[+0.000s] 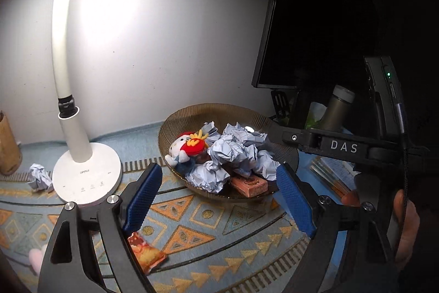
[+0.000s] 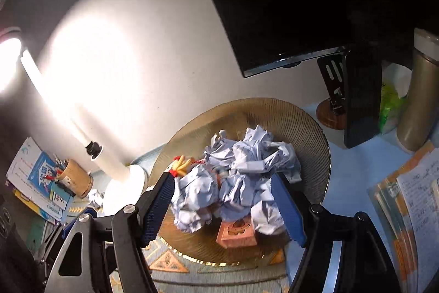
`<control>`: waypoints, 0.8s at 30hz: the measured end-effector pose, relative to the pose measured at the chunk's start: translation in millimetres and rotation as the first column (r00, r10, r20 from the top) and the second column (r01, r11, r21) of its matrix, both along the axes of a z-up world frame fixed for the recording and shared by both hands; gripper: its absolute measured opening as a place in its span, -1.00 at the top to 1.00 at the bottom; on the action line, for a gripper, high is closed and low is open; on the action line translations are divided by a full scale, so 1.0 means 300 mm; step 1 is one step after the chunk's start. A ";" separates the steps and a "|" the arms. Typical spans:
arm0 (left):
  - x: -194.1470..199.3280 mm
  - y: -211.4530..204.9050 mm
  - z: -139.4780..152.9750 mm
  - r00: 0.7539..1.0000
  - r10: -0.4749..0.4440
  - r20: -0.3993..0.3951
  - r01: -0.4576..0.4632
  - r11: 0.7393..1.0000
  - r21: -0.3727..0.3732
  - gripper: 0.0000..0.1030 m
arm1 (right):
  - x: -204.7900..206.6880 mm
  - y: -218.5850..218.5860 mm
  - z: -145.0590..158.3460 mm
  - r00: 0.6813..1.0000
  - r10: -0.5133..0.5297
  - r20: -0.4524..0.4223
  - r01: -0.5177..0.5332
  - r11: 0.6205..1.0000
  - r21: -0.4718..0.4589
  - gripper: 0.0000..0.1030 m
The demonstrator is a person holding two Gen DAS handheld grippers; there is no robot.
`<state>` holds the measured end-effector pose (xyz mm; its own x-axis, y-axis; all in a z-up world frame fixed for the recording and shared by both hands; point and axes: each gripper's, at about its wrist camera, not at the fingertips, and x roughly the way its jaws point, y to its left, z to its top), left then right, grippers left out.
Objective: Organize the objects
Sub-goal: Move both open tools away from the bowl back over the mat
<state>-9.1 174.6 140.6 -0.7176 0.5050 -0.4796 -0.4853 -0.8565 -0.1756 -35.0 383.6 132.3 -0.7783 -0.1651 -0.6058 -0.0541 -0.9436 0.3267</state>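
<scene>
Left gripper (image 1: pixel 219 199): I am holding it with its blue pads spread wide and nothing between them, hovering over the patterned mat (image 1: pixel 192 213) just in front of the bowl.
Right gripper (image 2: pixel 225 208): I am keeping its jaws apart, unclamped, poised above the near side of the heap in the bowl; in the left view its black body is crossing the right side.
Bowl (image 1: pixel 192 114): a ribbed brown dish that is sitting on the mat.
Crumpled paper balls (image 1: pixel 236 153): these are filling the bowl.
Plush toy (image 1: pixel 183 150): it is lying at the bowl's left side, touching the paper.
Pink box (image 1: pixel 248 184): it is resting at the bowl's near edge.
Stray paper ball (image 1: pixel 40 177): it is lying left of the lamp base (image 1: pixel 87 175).
Snack packet (image 1: pixel 145 251): it is lying on the mat beneath the left finger.
</scene>
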 end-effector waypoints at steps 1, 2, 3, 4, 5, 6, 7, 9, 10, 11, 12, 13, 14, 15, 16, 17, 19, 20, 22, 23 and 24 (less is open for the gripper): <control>0.035 -0.047 0.010 1.000 0.009 -0.004 -0.009 1.000 0.018 -0.68 | 0.042 -0.020 0.005 1.000 0.022 -0.002 -0.022 1.000 0.001 -0.42; 0.057 -0.108 0.015 1.000 0.026 -0.007 -0.025 0.999 0.037 -0.79 | 0.080 -0.044 0.008 0.999 0.044 -0.004 -0.044 0.999 -0.002 -0.49; 0.087 -0.171 0.017 0.998 0.054 -0.010 -0.054 0.997 0.054 -0.93 | 0.108 -0.075 0.003 0.998 0.062 -0.006 -0.062 0.998 -0.004 -0.59; 0.115 -0.235 0.013 0.995 0.094 -0.014 -0.093 0.993 0.070 -0.96 | 0.146 -0.101 0.000 0.997 0.077 -0.008 -0.077 0.997 -0.003 -0.64; 0.136 -0.303 0.004 0.990 0.140 -0.018 -0.138 0.987 0.079 -0.96 | 0.173 -0.131 -0.001 0.996 0.092 -0.006 -0.092 0.996 0.002 -0.68; 0.157 -0.357 -0.007 0.983 0.183 -0.016 -0.181 0.981 0.075 -0.96 | 0.193 -0.161 -0.004 0.995 0.104 -0.002 -0.104 0.995 0.007 -0.68; 0.169 -0.404 -0.030 0.973 0.230 -0.005 -0.229 0.972 0.057 -0.96 | 0.220 -0.204 -0.019 0.993 0.121 0.001 -0.121 0.993 0.010 -0.68; 0.172 -0.501 -0.090 0.943 0.330 0.043 -0.331 0.944 0.017 -0.96 | 0.242 -0.274 -0.051 0.988 0.153 0.016 -0.153 0.988 0.025 -0.68; 0.171 -0.548 -0.130 0.928 0.366 0.073 -0.368 0.930 0.017 -0.96 | 0.241 -0.305 -0.072 0.987 0.159 0.025 -0.160 0.986 0.041 -0.68; 0.170 -0.592 -0.172 0.909 0.403 0.102 -0.406 0.914 0.006 -0.95 | 0.243 -0.333 -0.099 0.987 0.159 0.036 -0.160 0.985 0.057 -0.68; 0.165 -0.627 -0.208 0.892 0.436 0.120 -0.437 0.899 -0.011 -0.95 | 0.240 -0.360 -0.125 0.987 0.157 0.044 -0.160 0.985 0.069 -0.68; 0.175 -0.667 -0.242 0.877 0.462 0.131 -0.463 0.886 -0.024 -0.95 | 0.231 -0.379 -0.156 0.986 0.158 0.049 -0.162 0.984 0.080 -0.68; 0.175 -0.691 -0.270 0.866 0.480 0.140 -0.480 0.877 -0.036 -0.95 | 0.223 -0.399 -0.186 0.985 0.162 0.054 -0.166 0.982 0.089 -0.68; 0.173 -0.707 -0.292 0.860 0.488 0.146 -0.487 0.872 -0.048 -0.95 | 0.216 -0.417 -0.217 0.984 0.166 0.056 -0.171 0.981 0.096 -0.68; 0.177 -0.719 -0.310 0.859 0.490 0.148 -0.488 0.871 -0.049 -0.95 | 0.216 -0.438 -0.242 0.983 0.174 0.054 -0.179 0.978 0.104 -0.68; 0.181 -0.728 -0.322 0.858 0.493 0.145 -0.491 0.870 -0.048 -0.95 | 0.212 -0.452 -0.267 0.982 0.181 0.050 -0.185 0.976 0.112 -0.68; 0.178 -0.720 -0.350 0.851 0.509 0.132 -0.503 0.861 -0.080 -0.95 | 0.200 -0.476 -0.312 0.982 0.179 0.052 -0.185 0.972 0.146 -0.68; 0.178 -0.720 -0.352 0.850 0.507 0.140 -0.499 0.862 -0.092 -0.95 | 0.194 -0.482 -0.331 0.982 0.178 0.056 -0.184 0.971 0.149 -0.68; 0.181 -0.711 -0.350 0.855 0.504 0.124 -0.496 0.863 -0.093 -0.96 | 0.184 -0.482 -0.362 0.983 0.170 0.065 -0.177 0.974 0.140 -0.68; 0.179 -0.709 -0.352 0.854 0.505 0.125 -0.495 0.863 -0.101 -0.96 | 0.177 -0.482 -0.366 0.984 0.162 0.074 -0.172 0.974 0.151 -0.68; 0.178 -0.711 -0.353 0.854 0.503 0.131 -0.493 0.864 -0.102 -0.96 | 0.176 -0.479 -0.367 0.985 0.157 0.069 -0.166 0.974 0.155 -0.68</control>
<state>44.2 -38.6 34.7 -0.7831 0.0645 -0.6185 0.0370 -0.9880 -0.1499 17.8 239.9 22.2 -0.7134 -0.1834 -0.6763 0.0891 -0.9810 0.1721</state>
